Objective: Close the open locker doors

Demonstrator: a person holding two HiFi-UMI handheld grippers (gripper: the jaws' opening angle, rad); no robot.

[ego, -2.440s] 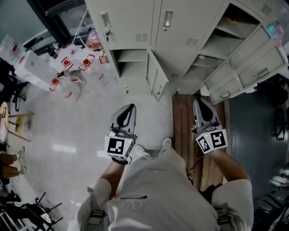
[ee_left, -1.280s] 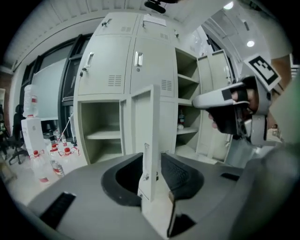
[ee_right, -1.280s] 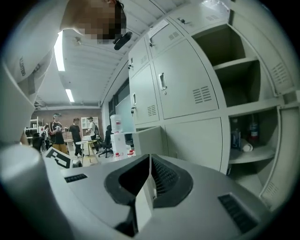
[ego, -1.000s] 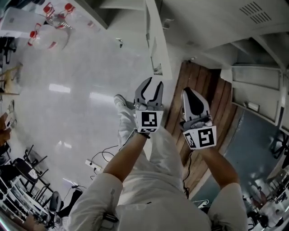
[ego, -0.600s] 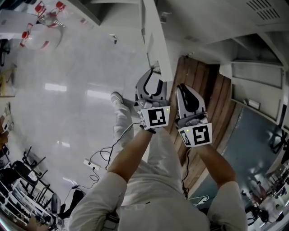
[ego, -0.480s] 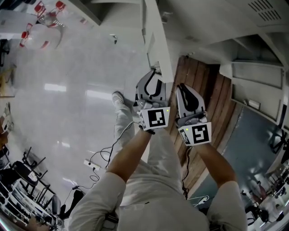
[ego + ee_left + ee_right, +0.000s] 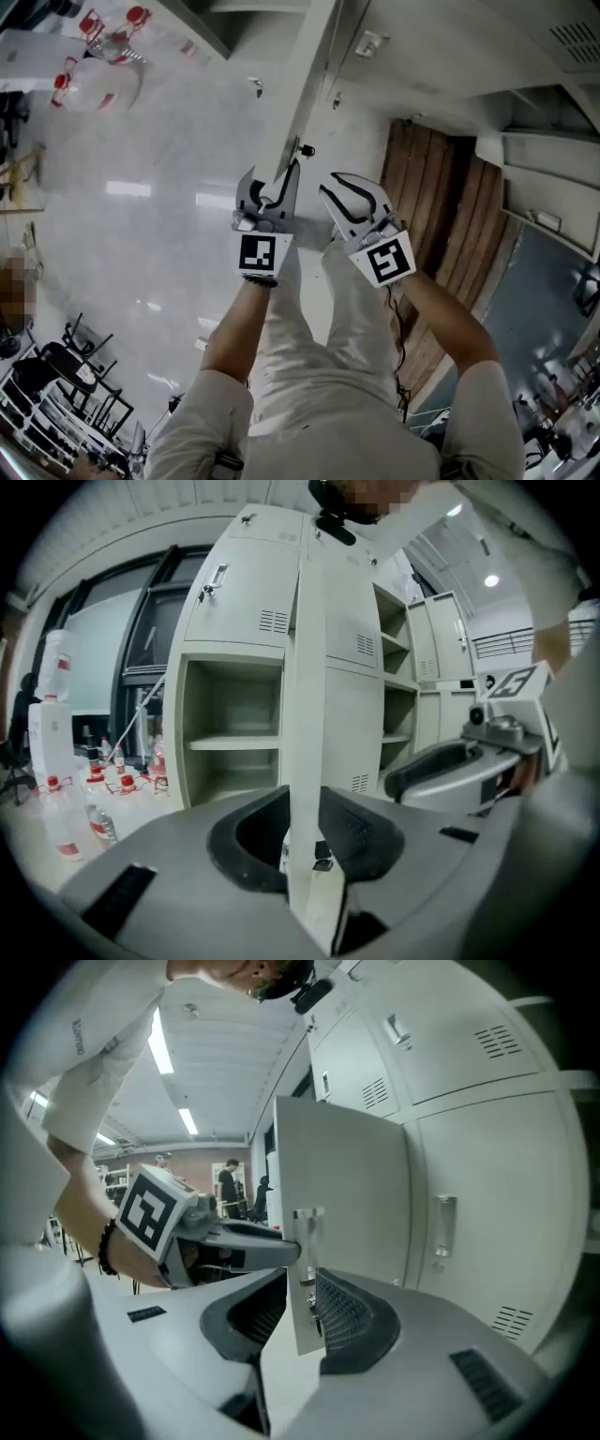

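Observation:
An open pale grey locker door (image 7: 305, 84) juts from the lockers and stands edge-on in the left gripper view (image 7: 309, 667). My left gripper (image 7: 270, 183) has its jaws closing on the door's lower edge, and both pads (image 7: 349, 829) lie against its faces. My right gripper (image 7: 349, 192) hovers just right of the door with its jaws opening. In the right gripper view the door's (image 7: 347, 1204) lower corner shows in the gap of the right gripper (image 7: 300, 1283), and no pad touches it.
The locker bank (image 7: 441, 47) holds bare open compartments (image 7: 234, 742). Other doors (image 7: 544, 187) hang open at the right. A wooden floor patch (image 7: 441, 216) lies right of my legs. Water bottles (image 7: 94, 56) stand on the pale floor at the far left.
The left gripper has moved onto the door's lower edge and narrowed its jaws around it. The right gripper's jaws have spread apart. The door now leans the other way in the head view.

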